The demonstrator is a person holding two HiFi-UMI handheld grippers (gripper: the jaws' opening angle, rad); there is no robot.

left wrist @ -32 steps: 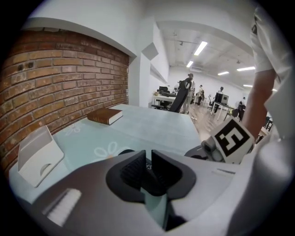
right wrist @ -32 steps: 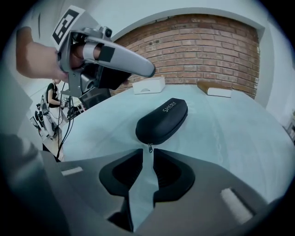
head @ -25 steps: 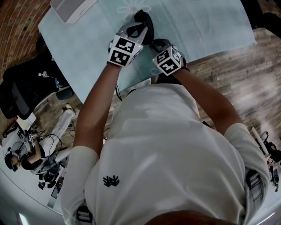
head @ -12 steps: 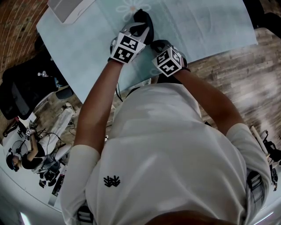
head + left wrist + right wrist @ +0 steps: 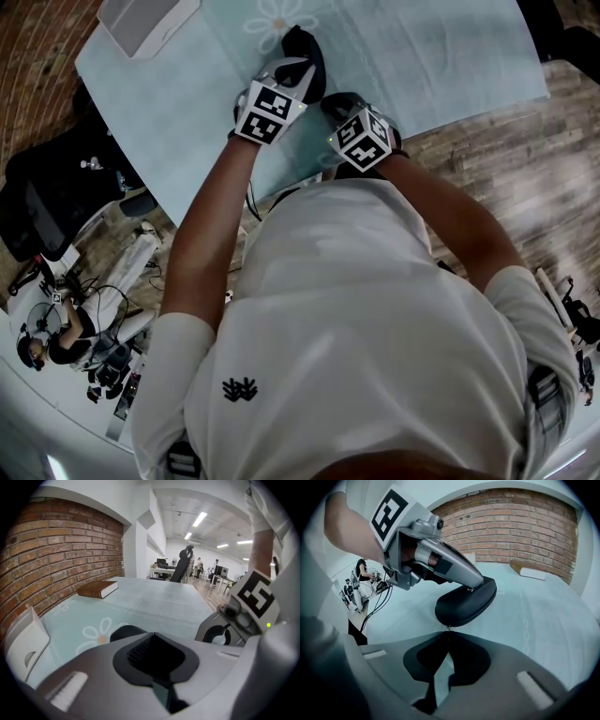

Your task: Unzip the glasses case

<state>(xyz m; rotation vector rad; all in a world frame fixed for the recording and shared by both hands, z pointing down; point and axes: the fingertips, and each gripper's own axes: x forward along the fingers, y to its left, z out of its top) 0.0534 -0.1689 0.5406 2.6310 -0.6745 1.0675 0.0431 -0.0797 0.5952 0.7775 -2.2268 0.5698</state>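
The black glasses case [image 5: 466, 602] hangs tilted above the pale blue tablecloth [image 5: 543, 616]. My left gripper [image 5: 476, 584] comes in from the upper left and is shut on the case, one finger [image 5: 459, 571] lying along its top. Below the case's near end, my right gripper [image 5: 448, 634] is shut on the small zipper pull [image 5: 448, 628]. In the head view the case [image 5: 305, 49] pokes out beyond the left gripper [image 5: 298, 67], with the right gripper [image 5: 330, 101] just beside it. The left gripper view shows only a dark edge of the case [image 5: 123, 631] past its jaws.
A white box [image 5: 150, 19] sits at the table's far left corner, also seen as a white box [image 5: 26, 641]. A brown book [image 5: 97, 588] lies by the brick wall [image 5: 520, 522]. The table's near edge [image 5: 281, 178] is right by my body; a black chair [image 5: 47, 197] stands to the left.
Both grippers have stayed on the case. The right gripper has drawn back slightly toward my body, and the left one has shifted a little.
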